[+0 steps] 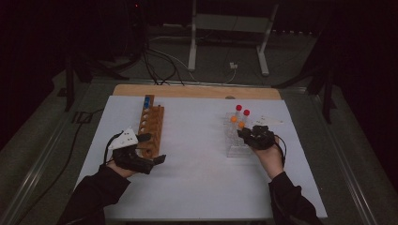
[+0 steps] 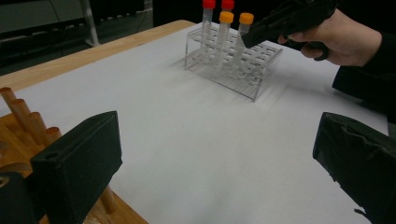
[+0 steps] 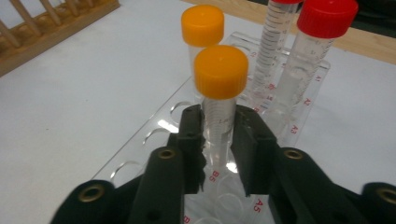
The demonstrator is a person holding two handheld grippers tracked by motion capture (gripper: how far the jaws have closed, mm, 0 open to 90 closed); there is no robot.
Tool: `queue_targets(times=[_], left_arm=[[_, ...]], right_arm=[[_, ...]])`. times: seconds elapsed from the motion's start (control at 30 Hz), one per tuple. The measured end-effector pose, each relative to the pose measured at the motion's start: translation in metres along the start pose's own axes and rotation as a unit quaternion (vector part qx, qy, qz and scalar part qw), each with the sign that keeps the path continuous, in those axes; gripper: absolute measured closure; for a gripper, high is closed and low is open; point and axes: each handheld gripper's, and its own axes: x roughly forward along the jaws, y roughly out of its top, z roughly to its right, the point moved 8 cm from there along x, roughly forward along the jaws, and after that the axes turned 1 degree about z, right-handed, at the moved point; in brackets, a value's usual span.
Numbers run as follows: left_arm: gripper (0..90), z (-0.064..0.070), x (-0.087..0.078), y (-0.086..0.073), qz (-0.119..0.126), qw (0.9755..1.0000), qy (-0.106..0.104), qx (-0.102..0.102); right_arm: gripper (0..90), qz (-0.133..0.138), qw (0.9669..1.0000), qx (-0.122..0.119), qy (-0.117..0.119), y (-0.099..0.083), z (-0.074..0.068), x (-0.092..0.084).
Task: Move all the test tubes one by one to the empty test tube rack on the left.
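While pinched between the right fingers, orange-capped tube standing upright in clear rack, long axis vertical, cap well above the grip. Pinch sits on the bare tube wall below the cap, one finger each side, pads pressing the plastic. Rack near the right edge of the worktop, toward the far side; second orange-capped tube just behind the held one, two red-capped tubes farther back at the rack's far end. Right hand reaching in from the near side, so tube lies straight ahead of the grip and rises out of it.

Left fingers spread wide, nothing between them, hovering by the wooden rack near the left edge, well apart from the tubes. Blue-capped item at the wooden rack's far end, too small to identify.

Judgement: straight lift along the tube's vertical axis needed to clear the hole; neighbouring orange cap close behind, so any tilt backward risks a knock. Right hand plainly the nearer, already on it.
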Motion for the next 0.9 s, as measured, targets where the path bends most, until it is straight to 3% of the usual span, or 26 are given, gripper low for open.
queue_targets(times=[0.23,0.57,0.9], left_arm=[[2.1,0.000,0.001,-0.001,0.000,1.0000,-0.001,-0.001],[2.2,0.000,0.001,-0.001,-0.002,1.0000,-0.005,-0.004],[2.2,0.001,0.000,0.001,0.001,1.0000,-0.006,-0.006]], right_arm=[[75.1,0.001,0.9999,-0.006,-0.008,0.002,0.000,-0.001],[75.2,0.023,0.9996,-0.015,-0.012,0.013,-0.002,-0.015],[75.3,0.067,0.9974,-0.022,-0.019,0.036,-0.002,-0.044]])
